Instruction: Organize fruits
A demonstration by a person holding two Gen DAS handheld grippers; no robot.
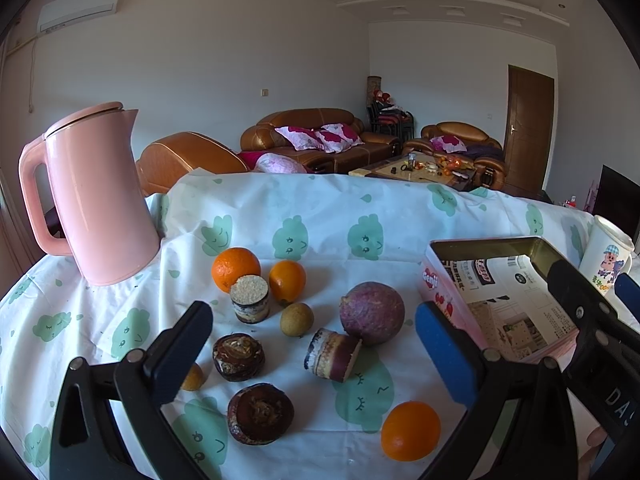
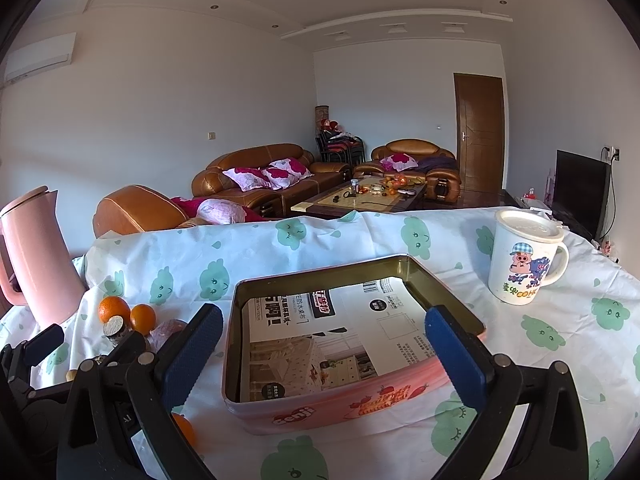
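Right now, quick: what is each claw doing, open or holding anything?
Left claw: open, holding nothing, above the fruits on the cloth.
Right claw: open, holding nothing, over the pink tin.

On my table the white cloth with green cloud faces (image 2: 420, 240) hangs over the far edge. My pink kettle (image 1: 96, 196) stands at the left with its lid shut and its handle turned outward. At the right stands my white lidded mug with the cartoon pig (image 2: 524, 260). Beyond the table I see the brown leather sofa (image 2: 260, 176) with pink flowered cushions (image 2: 266, 176), a matching armchair (image 2: 412, 160), a cluttered coffee table (image 2: 368, 196) between them, a brown door (image 2: 480, 132), a dark television (image 2: 580, 192) and a wall air conditioner (image 1: 80, 8).
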